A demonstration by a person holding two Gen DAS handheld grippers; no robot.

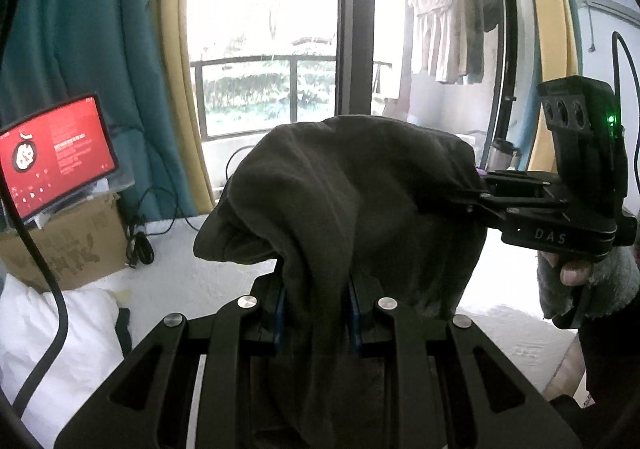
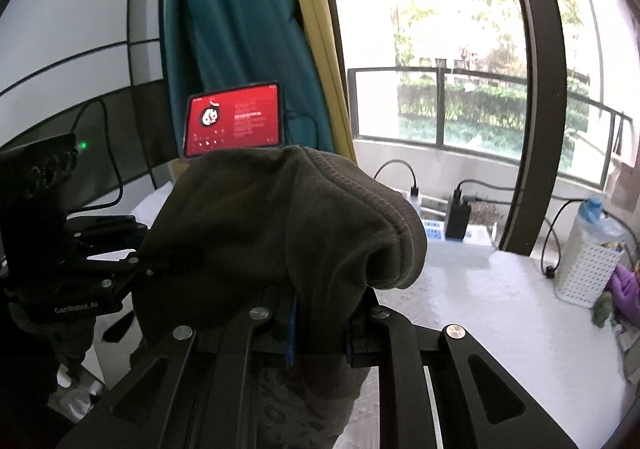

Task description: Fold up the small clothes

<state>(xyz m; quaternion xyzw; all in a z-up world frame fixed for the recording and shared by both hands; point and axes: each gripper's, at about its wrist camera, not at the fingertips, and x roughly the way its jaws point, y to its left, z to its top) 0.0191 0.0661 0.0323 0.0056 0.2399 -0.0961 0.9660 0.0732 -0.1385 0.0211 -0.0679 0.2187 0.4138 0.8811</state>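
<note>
Each gripper, left gripper [image 1: 316, 313] and right gripper [image 2: 320, 329], pinches the dark garment [image 1: 352, 189] aloft above the white table [image 2: 500, 329], so folding has barely begun.

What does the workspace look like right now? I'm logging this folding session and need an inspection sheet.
Surface: white table, mostly bare.
Job's things: dark olive garment held up off the table between both grippers.
Clutter: cardboard box, white basket, water bottle.
Grippers: left hand-held gripper shut on the garment; right hand-held gripper shut on it too.
Cables: black leads on the table; chargers at a power strip.
Surroundings: red-screen tablet, teal curtain, balcony window.
</note>
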